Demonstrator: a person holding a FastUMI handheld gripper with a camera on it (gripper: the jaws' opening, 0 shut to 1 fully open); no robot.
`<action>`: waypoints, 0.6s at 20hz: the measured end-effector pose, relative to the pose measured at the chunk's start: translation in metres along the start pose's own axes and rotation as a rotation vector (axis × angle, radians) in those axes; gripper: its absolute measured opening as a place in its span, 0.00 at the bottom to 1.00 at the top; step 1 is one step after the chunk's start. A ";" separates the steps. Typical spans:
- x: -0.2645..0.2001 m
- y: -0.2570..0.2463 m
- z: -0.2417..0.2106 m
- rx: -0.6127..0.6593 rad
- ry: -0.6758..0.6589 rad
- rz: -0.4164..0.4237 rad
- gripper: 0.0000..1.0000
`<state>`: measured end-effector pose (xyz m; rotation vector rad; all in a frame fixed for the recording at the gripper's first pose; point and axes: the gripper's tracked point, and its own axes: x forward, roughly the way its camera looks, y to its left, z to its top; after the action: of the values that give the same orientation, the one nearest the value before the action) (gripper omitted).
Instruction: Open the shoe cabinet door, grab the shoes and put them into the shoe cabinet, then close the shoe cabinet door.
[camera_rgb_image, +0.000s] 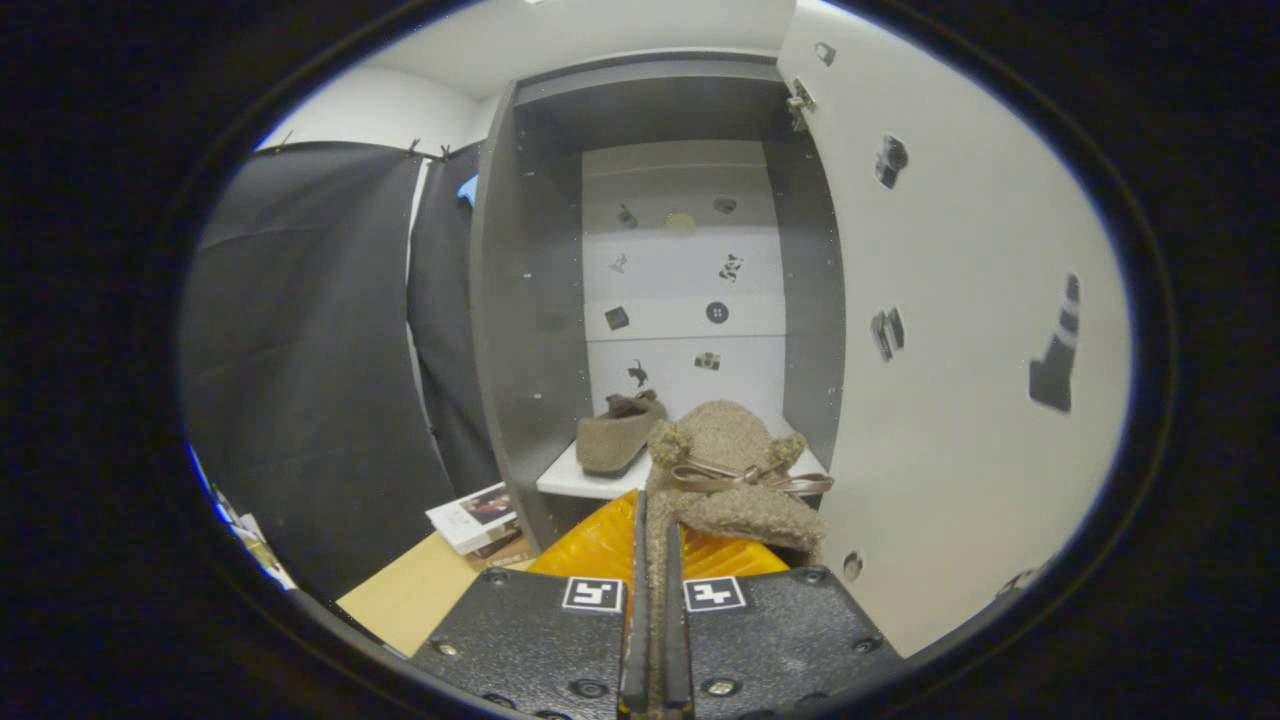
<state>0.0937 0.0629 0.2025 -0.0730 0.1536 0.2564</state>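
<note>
Gripper (655, 600) with jaws drawn nearly together, clamped on the thin edge of a fuzzy tan slipper (735, 470) held between the fingers and rising just ahead of them. Slipper of woolly, looped fabric, rounded at the toe, with two small pom-pom ears at either side and a thin shiny brown ribbon bow (750, 478) tied across its front. Slipper in the air before the open shoe cabinet (525, 300), level with the front lip of the bottom shelf (575, 480).

Second slipper (618, 435) of the same tan colour already on that white bottom shelf, toward its left side, near the cabinet's left wall, apart from the held one.

Cabinet with dark grey side walls and top, pale back panel in horizontal bands, scattered with small dark stickers (717, 312). Cabinet door (960, 300) swung wide open at the right, white on its inner face, hinge visible at its upper corner, more dark stickers on it.

Ribbed orange surface (600, 545) directly below the held slipper, just beyond the fingers. Light wooden tabletop (420, 600) to the left of it, with a stack of printed booklets (472, 518) beside the cabinet's foot. Black cloth (310, 350) hung as the booth wall to the left of the cabinet, white wall above it.
</note>
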 end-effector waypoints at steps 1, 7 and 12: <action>0.011 0.000 0.013 0.004 0.005 -0.011 0.09; 0.098 -0.014 0.074 -0.016 0.034 -0.067 0.09; 0.200 -0.047 0.044 -0.136 0.147 -0.126 0.09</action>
<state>0.3035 0.0712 0.2166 -0.2363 0.2763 0.1349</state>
